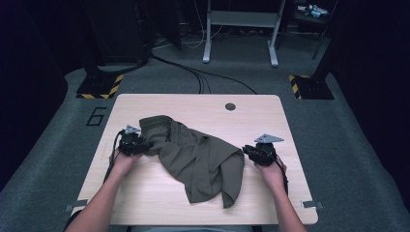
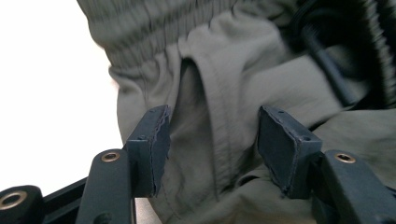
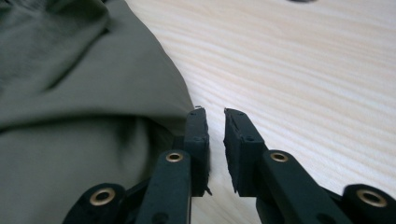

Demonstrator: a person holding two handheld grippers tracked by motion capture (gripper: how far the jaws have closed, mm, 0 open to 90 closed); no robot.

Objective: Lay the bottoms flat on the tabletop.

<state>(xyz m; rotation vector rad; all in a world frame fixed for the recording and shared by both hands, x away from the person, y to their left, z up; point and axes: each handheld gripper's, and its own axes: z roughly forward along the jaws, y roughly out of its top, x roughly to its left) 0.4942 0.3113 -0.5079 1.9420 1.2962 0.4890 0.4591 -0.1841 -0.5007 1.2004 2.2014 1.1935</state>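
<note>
Grey carpet surrounds a pale wooden table, with black cables running back toward a metal stand. On the table lies a crumpled olive-green garment, its elastic waistband end toward the far left and the rest spread toward the near right; no container stands on the surface. The left gripper sits at the garment's waistband end, and in the left gripper view its jaws stand apart with a fold of the fabric between the pads, which do not visibly press on it. The right gripper rests at the garment's right edge; in the right gripper view its jaws are parted by a narrow gap over bare wood, just beside the cloth edge, with nothing between them.
</note>
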